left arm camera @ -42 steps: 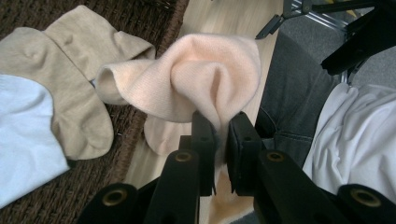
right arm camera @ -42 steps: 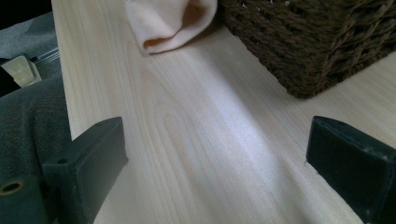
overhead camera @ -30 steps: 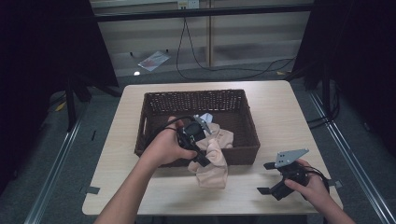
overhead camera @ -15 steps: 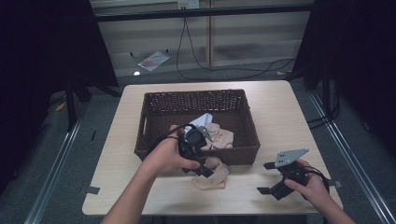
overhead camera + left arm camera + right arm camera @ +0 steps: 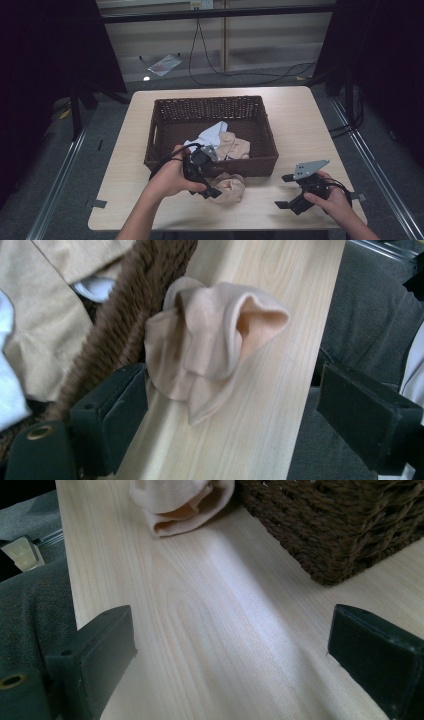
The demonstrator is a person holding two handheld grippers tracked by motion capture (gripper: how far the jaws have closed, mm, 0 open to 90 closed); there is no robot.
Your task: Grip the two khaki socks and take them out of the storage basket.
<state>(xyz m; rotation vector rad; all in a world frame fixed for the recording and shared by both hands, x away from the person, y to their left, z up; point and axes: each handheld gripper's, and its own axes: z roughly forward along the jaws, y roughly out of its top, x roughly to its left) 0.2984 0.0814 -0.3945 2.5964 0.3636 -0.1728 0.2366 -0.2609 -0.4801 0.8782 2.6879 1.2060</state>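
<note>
Our right gripper resting near the pale wooden table's front edge, jaws wide and empty, our left gripper gaping over the crumpled peach cloth, which lies against the brown wicker basket's front wall, beige and white fabrics inside.

A light wooden table with rounded corners carried everything. A dark brown wicker basket stood on it, toward the middle and slightly left, with bare wood around it on all sides. A crumpled peach cloth lay on the tabletop just in front of the basket, bunched against its near wall; the left gripper view showed it touching the weave. The right gripper sat low over the near right part, possibly resting on the wood.
</note>
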